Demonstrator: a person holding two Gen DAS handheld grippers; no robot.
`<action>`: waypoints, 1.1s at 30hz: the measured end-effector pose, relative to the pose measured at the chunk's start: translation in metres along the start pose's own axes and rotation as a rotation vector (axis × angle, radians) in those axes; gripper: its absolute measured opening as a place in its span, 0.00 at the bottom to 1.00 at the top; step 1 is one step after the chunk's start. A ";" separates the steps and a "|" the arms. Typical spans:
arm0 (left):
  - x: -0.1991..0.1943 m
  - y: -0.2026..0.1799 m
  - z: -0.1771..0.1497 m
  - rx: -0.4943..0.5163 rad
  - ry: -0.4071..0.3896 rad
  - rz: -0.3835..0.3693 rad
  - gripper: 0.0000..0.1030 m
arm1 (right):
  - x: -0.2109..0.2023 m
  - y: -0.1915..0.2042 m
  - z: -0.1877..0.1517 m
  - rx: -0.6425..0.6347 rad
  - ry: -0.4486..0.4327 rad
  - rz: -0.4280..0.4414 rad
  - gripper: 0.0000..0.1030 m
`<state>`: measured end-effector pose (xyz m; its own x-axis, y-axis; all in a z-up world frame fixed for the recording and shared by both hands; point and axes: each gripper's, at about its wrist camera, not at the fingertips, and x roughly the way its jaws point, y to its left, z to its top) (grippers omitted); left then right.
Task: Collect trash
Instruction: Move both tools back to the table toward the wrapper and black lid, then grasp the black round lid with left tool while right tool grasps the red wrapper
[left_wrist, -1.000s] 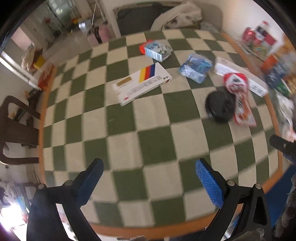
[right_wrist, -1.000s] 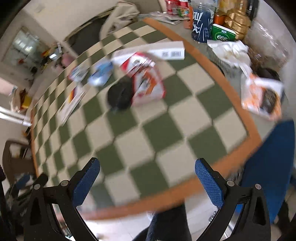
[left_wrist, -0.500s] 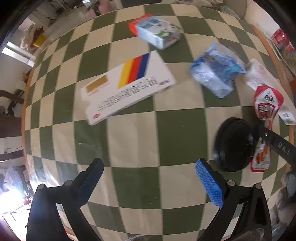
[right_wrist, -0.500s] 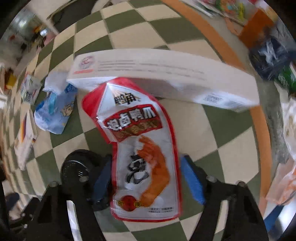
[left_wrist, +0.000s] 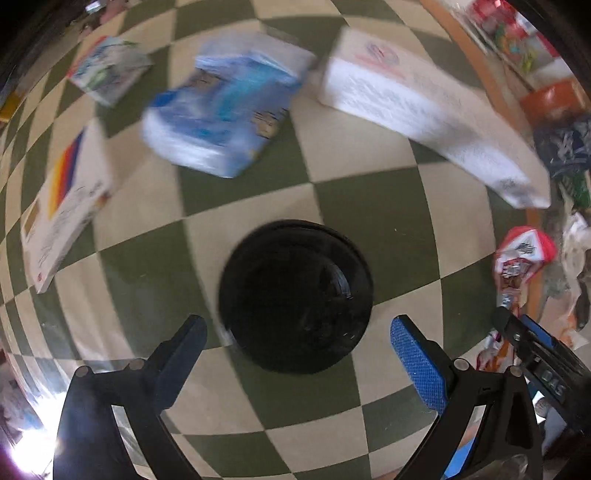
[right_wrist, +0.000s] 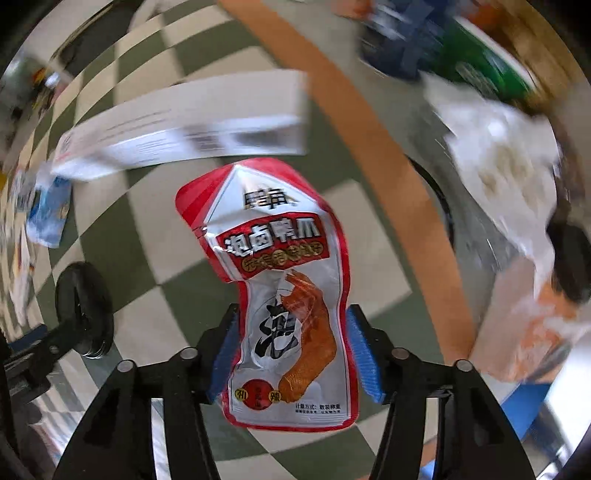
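Both of your grippers are working: your right gripper (right_wrist: 291, 350) is pinching the red snack pouch (right_wrist: 280, 295) above the checkered table (right_wrist: 173, 236), while your left gripper (left_wrist: 295, 350) is spreading wide around the black lid (left_wrist: 295, 295), not touching it, near the blue wrapper (left_wrist: 225, 110).

Green-and-cream checkered tabletop (left_wrist: 369, 192), orange wooden rim (right_wrist: 369, 122); blue chair seat (right_wrist: 524, 410) beyond edge
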<state>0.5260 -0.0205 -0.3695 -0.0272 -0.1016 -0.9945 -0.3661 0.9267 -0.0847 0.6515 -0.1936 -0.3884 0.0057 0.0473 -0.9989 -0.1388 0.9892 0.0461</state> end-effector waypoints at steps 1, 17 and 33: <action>0.004 -0.004 0.001 0.010 0.008 0.008 0.98 | 0.002 -0.004 0.001 0.017 0.007 0.013 0.65; -0.024 0.001 -0.020 0.039 -0.136 0.082 0.81 | 0.016 0.044 -0.016 -0.029 -0.068 -0.014 0.48; -0.093 0.093 -0.108 -0.114 -0.274 0.064 0.81 | -0.036 0.122 -0.086 -0.189 -0.120 0.207 0.47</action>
<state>0.3935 0.0361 -0.2784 0.1922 0.0714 -0.9787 -0.4741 0.8800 -0.0289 0.5492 -0.0863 -0.3474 0.0731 0.2722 -0.9595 -0.3306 0.9142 0.2342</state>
